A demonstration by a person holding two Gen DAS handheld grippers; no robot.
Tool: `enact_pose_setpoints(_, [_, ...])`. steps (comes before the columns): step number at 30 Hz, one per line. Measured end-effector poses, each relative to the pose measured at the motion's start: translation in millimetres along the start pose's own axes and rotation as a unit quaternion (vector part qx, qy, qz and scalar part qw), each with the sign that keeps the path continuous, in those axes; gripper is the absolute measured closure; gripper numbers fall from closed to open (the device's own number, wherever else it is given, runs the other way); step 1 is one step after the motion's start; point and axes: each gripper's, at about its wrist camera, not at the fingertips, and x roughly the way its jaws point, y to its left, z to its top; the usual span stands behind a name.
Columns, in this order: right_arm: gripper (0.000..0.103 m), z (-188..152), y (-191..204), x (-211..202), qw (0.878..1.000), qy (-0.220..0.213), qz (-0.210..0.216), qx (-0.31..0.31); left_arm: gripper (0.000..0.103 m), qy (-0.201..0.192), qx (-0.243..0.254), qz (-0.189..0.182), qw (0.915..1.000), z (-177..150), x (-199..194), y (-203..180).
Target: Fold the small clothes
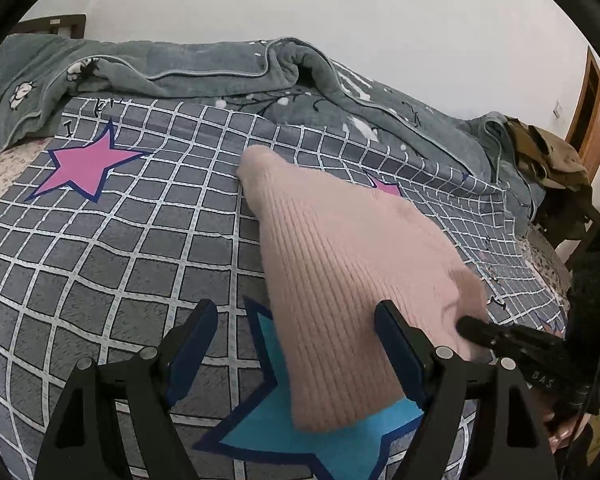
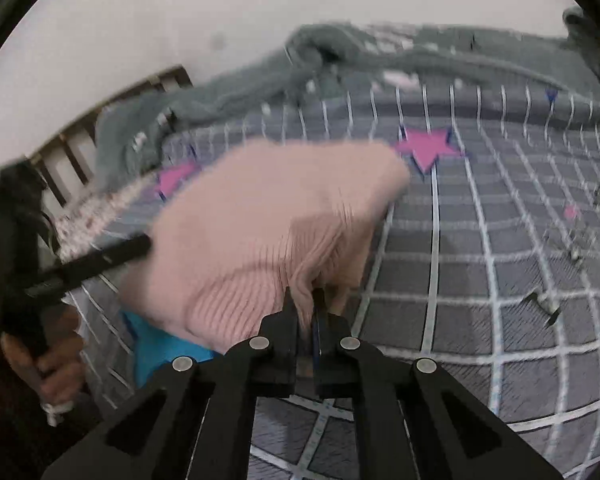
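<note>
Left gripper: the left gripper [image 1: 296, 344] fills the lower part of the left wrist view, jaws spread wide, nothing clamped; its blue pads [image 1: 196, 344] stand apart, the right-hand one over the near edge of the garment.
Garment: a pink ribbed knit garment [image 1: 340, 272] runs from centre frame down toward lower right in the left wrist view, lying across the bed sheet [image 1: 120, 264] and partly lifted at its right edge.
Right gripper: the right gripper [image 2: 305, 300] sits lower centre in the right wrist view, jaws closed tight on a bunched fold of the pink knit [image 2: 260, 216], cloth visibly pinched between the fingers; in the left wrist view it enters from the right edge, its tip at the garment's edge.
Bed sheet: grey with a white grid, a pink star [image 1: 84, 164] at upper left, a blue star [image 1: 260, 424] under the garment at lower centre.
Blanket: a grey-green blanket [image 1: 204, 64] lies heaped along the top of the frame.
Person: a hand [image 2: 56, 364] grips the left tool's handle at the lower left of the right wrist view.
Image quality: right wrist view blurred.
</note>
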Motion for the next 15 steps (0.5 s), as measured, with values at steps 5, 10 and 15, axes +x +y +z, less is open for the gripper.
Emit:
enact_pose_setpoints(5, [0.075, 10.2, 0.2, -22.4, 0.999, -0.046, -0.001, 0.001, 0.023, -0.004, 0.011, 0.008, 0.9999, -0.5, 0.1, -4.6])
enact_pose_setpoints(10, [0.074, 18.8, -2.0, -27.5, 0.998, -0.063, -0.006, 0.019, 0.023, -0.007, 0.006, 0.006, 0.9999, 5.0, 1.4, -4.9])
enact_pose_setpoints(15, [0.074, 26.4, 5.0, -27.1, 0.997, -0.071, -0.034, 0.001, 0.023, -0.008, 0.001, 0.002, 1.0, 20.4, 7.4, -2.2])
